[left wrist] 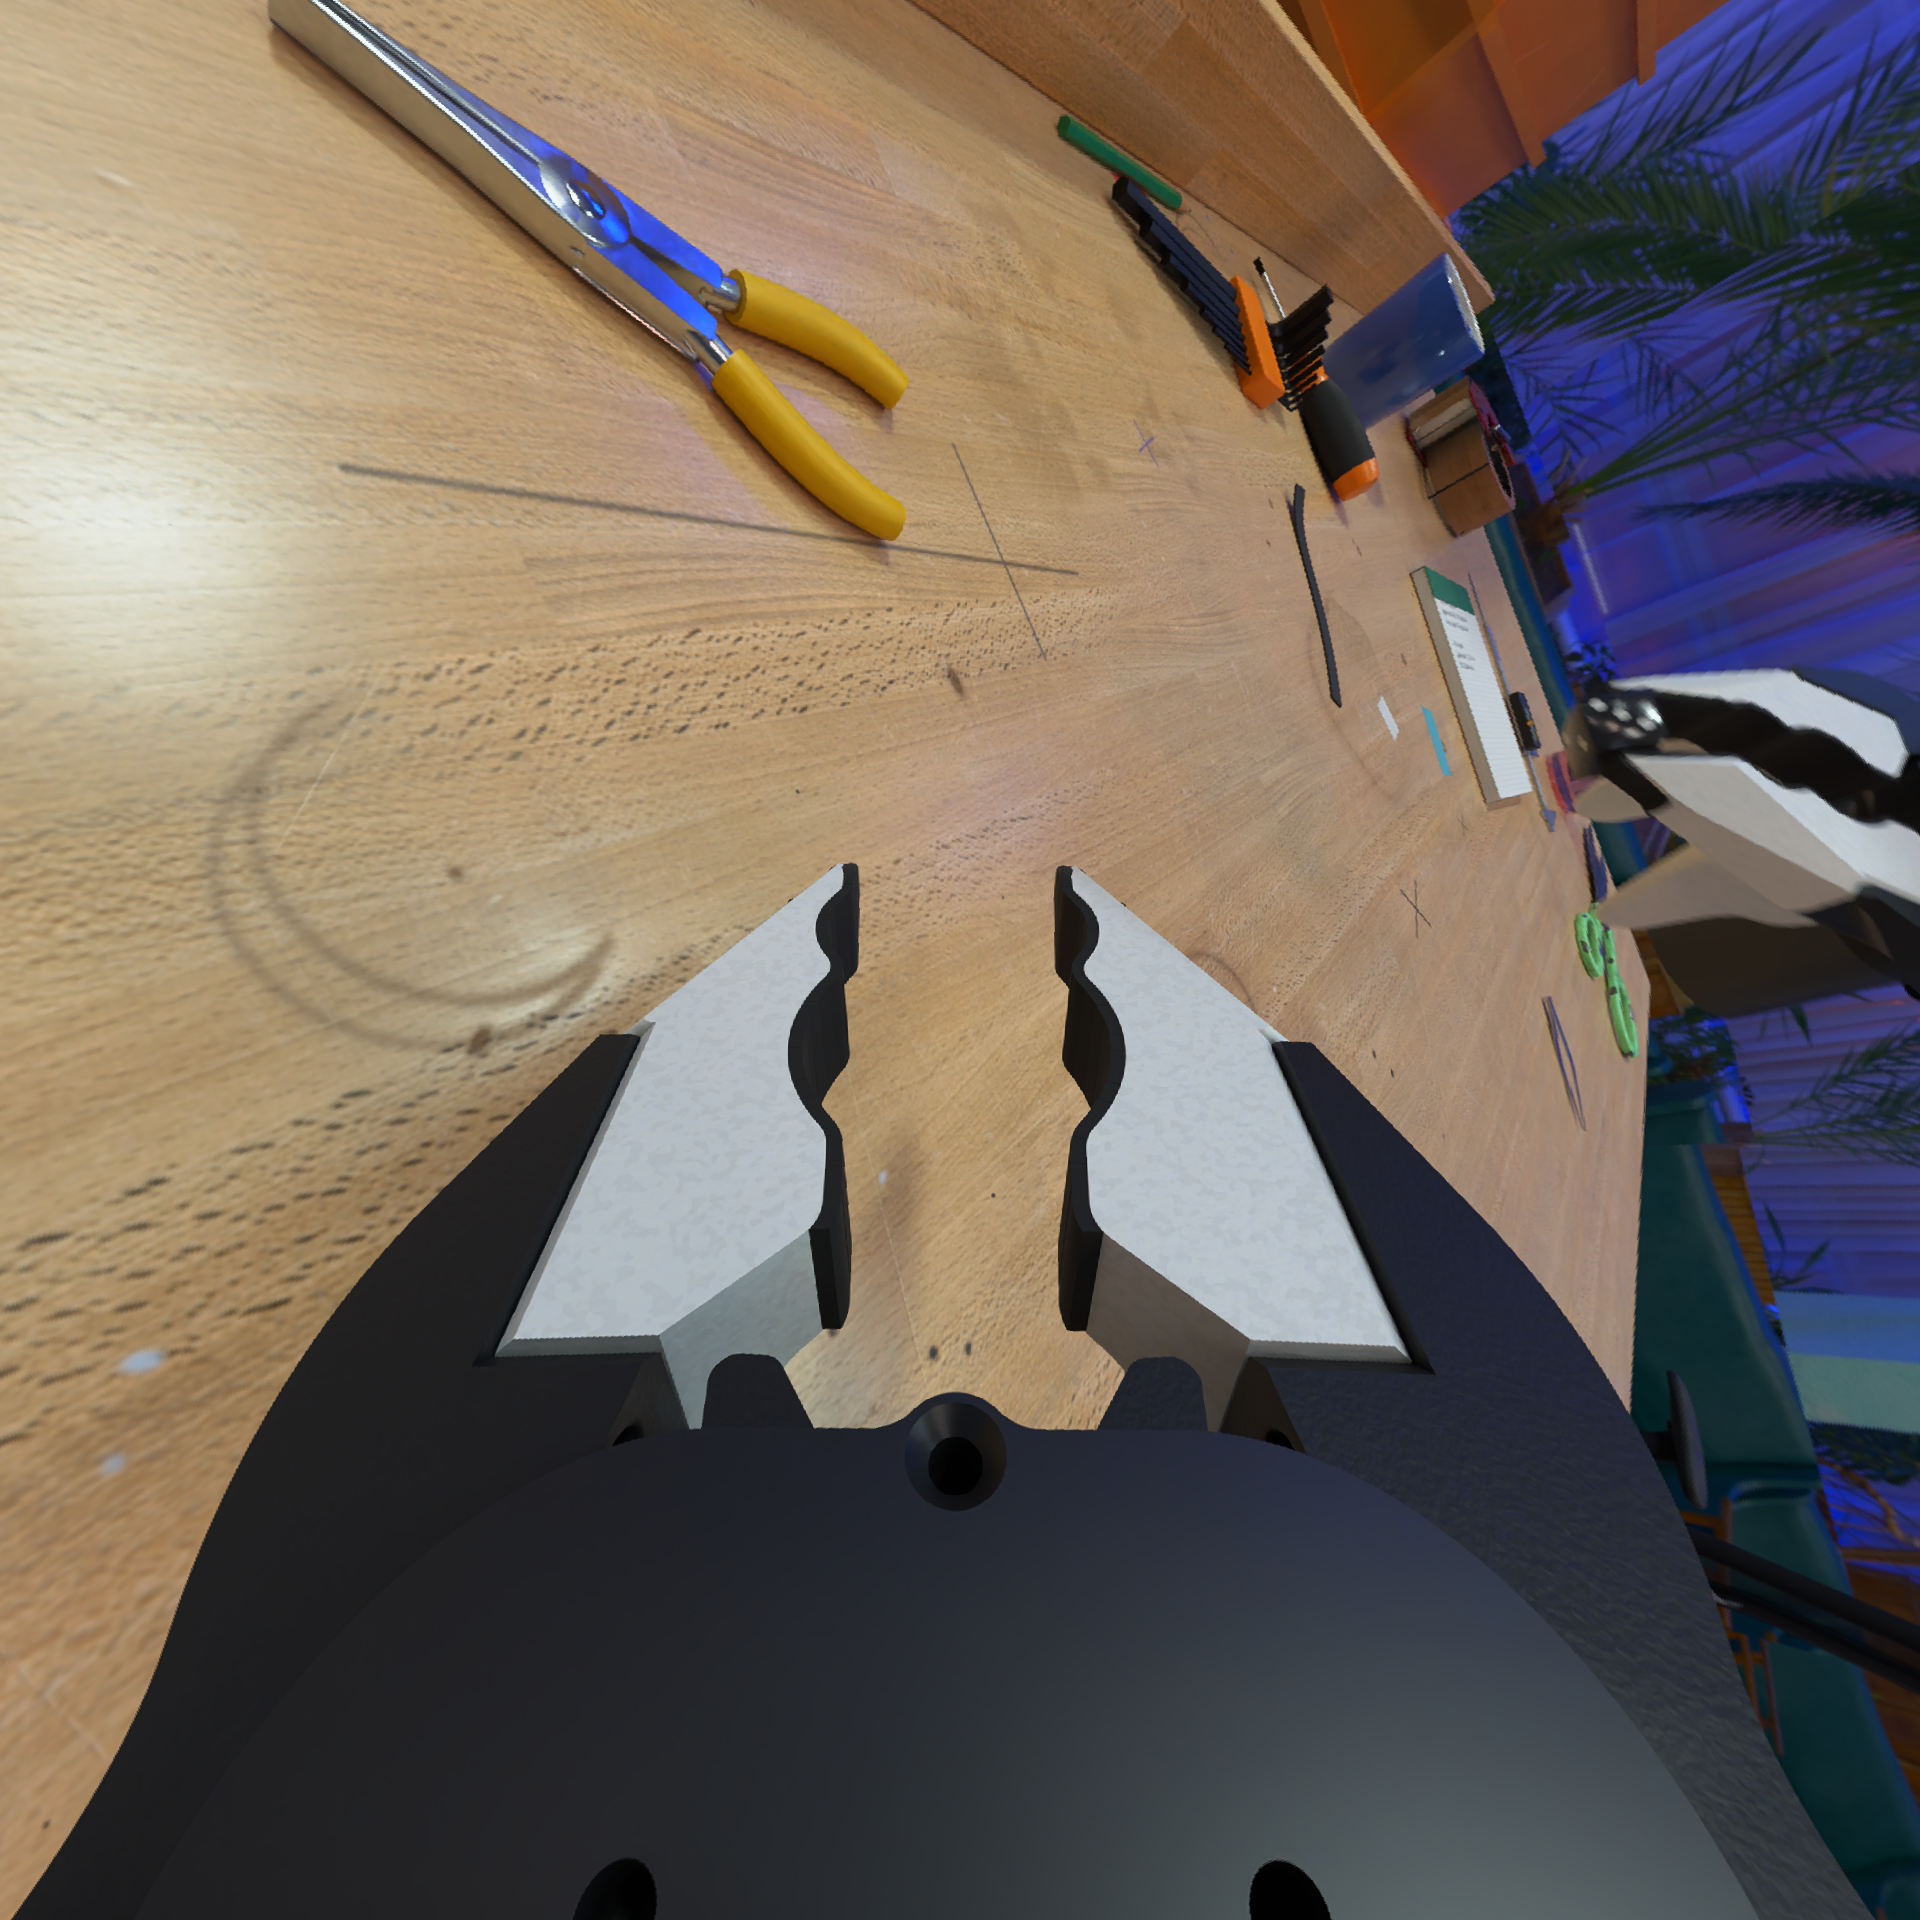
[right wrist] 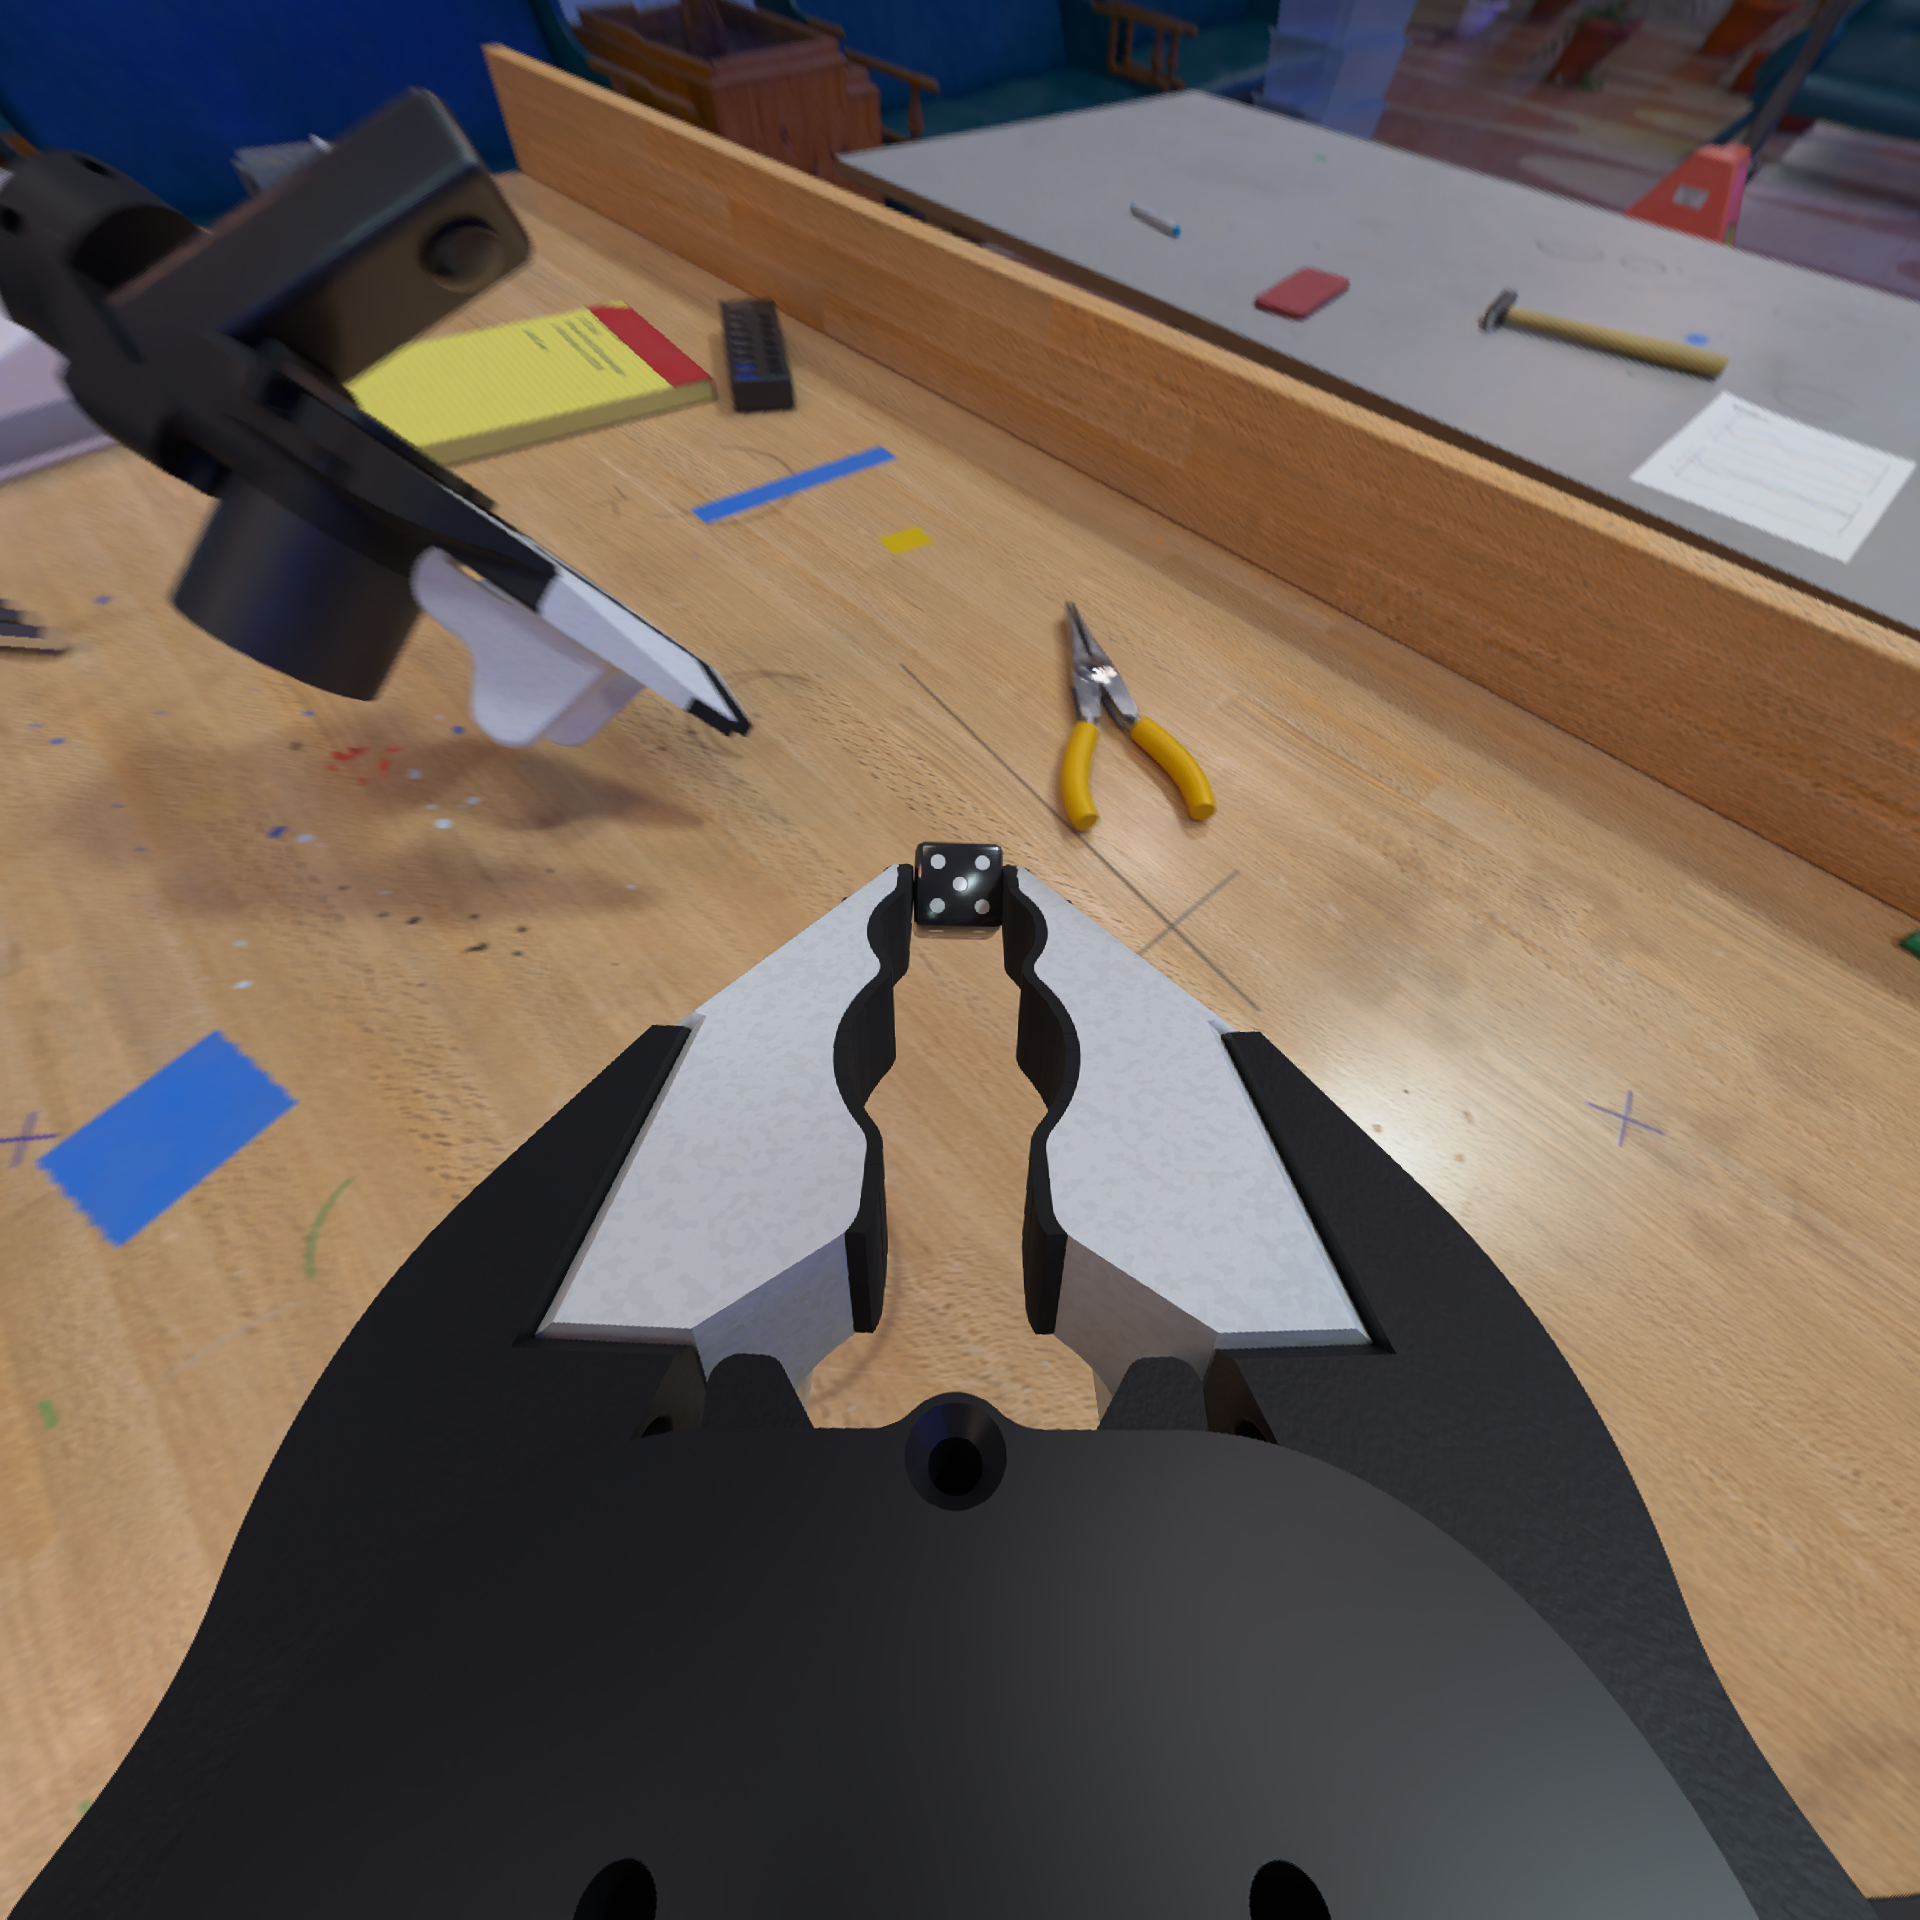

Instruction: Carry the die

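The die [right wrist: 958, 883] is black with white pips. My right gripper [right wrist: 958, 889] is shut on it, and the die sits pinched between the two fingertips over the wooden table [right wrist: 1351, 1143]. How high it hangs above the wood I cannot tell. In the left wrist view the die [left wrist: 1617, 717] shows far right at the tip of the right gripper [left wrist: 1600, 743]. My left gripper [left wrist: 956, 883] is open and empty, its jaws wide apart just above bare wood. It also shows in the right wrist view [right wrist: 717, 712], up left of the die and apart from it.
Yellow-handled pliers [right wrist: 1127, 727] [left wrist: 800, 384] lie beyond the die. A yellow notepad [right wrist: 530, 379] and a black bit holder [right wrist: 756, 353] lie by the wooden back rail [right wrist: 1247, 416]. A screwdriver [left wrist: 1340, 426], a white notepad [left wrist: 1475, 686] and a green spinner [left wrist: 1605, 977] lie near the table's edge.
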Controlling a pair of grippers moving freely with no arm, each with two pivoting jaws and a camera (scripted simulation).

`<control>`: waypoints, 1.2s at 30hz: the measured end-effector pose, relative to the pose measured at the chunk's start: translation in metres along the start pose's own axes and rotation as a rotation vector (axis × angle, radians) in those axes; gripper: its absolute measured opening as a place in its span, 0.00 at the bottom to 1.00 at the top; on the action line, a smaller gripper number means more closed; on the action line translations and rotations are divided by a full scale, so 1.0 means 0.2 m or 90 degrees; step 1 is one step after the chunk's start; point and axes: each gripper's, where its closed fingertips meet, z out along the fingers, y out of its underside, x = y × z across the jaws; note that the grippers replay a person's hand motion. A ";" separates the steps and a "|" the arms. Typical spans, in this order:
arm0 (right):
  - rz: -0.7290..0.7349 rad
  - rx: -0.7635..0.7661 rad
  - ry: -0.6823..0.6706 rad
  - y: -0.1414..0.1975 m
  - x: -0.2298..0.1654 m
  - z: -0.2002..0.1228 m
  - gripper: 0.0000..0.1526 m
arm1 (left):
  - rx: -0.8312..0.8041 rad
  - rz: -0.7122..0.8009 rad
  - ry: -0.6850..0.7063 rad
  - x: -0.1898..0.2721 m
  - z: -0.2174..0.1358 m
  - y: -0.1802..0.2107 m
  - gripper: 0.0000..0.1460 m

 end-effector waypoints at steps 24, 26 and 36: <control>-0.023 0.034 -0.050 0.13 -0.26 -0.24 0.11 | -0.099 -0.151 0.076 -0.24 -0.37 -0.18 0.01; -0.012 0.032 -0.061 0.14 -0.27 -0.23 0.11 | -0.116 -0.141 0.021 -0.32 -0.36 -0.15 0.03; -0.003 0.075 -0.075 0.19 -0.28 -0.29 0.11 | -0.074 -0.082 -0.138 -0.42 -0.44 -0.22 0.43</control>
